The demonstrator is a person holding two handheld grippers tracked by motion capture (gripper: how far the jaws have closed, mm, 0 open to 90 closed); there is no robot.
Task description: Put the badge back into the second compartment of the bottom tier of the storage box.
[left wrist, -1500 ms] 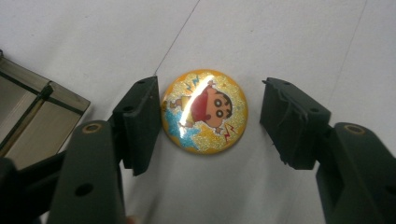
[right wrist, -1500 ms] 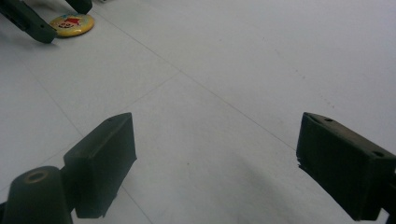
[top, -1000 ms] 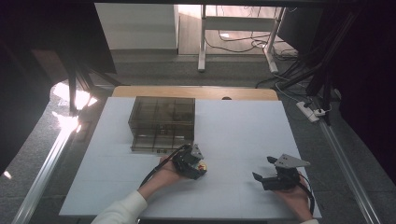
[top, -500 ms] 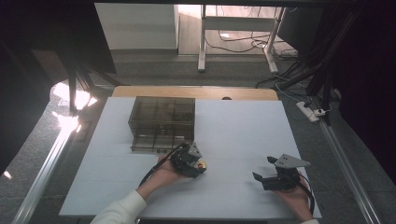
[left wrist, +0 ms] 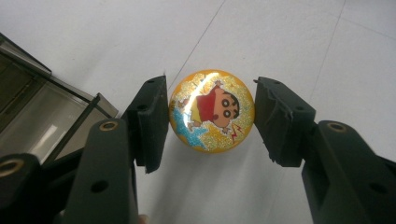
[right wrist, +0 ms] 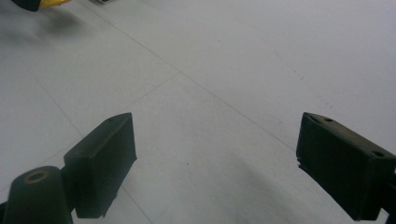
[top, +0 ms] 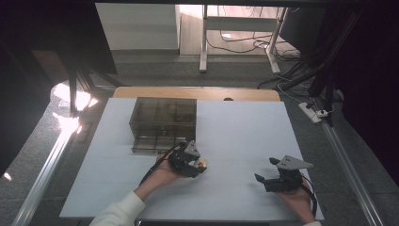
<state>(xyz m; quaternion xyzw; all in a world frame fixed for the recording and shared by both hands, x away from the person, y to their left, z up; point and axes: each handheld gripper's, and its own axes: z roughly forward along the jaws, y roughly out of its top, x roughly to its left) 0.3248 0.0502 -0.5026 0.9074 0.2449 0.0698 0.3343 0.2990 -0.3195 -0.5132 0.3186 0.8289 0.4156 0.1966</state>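
A yellow glittery ball (left wrist: 212, 112) with a cartoon figure in a red shirt sits between the pads of my left gripper (left wrist: 211, 116), which is shut on it. From above, this gripper (top: 198, 165) hangs just over the white table, in front of the smoky box, with the ball (top: 202, 164) at its tip. My right gripper (top: 265, 169) rests low at the front right, its jaws open and nothing between them. The right gripper view shows its own open jaws (right wrist: 215, 140) over bare white tabletop, with a sliver of the yellow ball (right wrist: 51, 2) at the top left.
A dark see-through box (top: 162, 123) with compartments and drawers stands at the back left of the white table (top: 244, 127); its corner (left wrist: 42, 116) lies just left of the left jaw. Cables and table legs lie on the floor beyond the far edge.
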